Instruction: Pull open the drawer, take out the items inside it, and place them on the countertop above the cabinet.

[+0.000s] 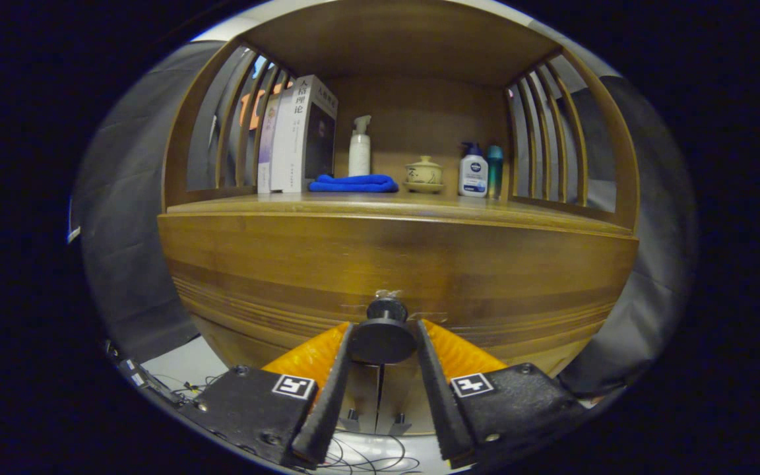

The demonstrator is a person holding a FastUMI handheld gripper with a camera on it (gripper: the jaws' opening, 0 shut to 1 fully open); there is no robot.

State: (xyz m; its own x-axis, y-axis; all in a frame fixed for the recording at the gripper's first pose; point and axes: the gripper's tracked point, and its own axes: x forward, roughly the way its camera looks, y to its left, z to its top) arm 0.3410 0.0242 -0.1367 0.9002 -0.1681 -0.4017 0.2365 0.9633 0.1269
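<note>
Both fingers of the gripper reach forward, one on each side of the round black knob. The black inner pads touch the knob's wide rim, left and right, so the gripper is pinching the knob. Orange backs show behind the pads. Each finger has a small black and white square tag near its base.

That knob sticks out from the drawer, a wide brown wooden front with pale stripes low down. Its front looks flush with the cabinet, so the drawer is shut and what is inside is hidden. Below the fingers, at 6 o'clock, thin wires lie on a pale floor.

Just above the drawer, at 12 o'clock from the knob, is the flat wooden countertop. It sits inside a shelf with slatted wooden sides and a wooden back.

Things stand at the back of the countertop. At 11 o'clock a few books stand upright by the left slats. Right beside them lies a folded blue cloth. A white pump bottle stands behind the cloth. Near 12 o'clock is a small cream cup with a lid, on a saucer. At 1 o'clock a white bottle with a blue top stands just beside a teal bottle, close to the right slats.
</note>
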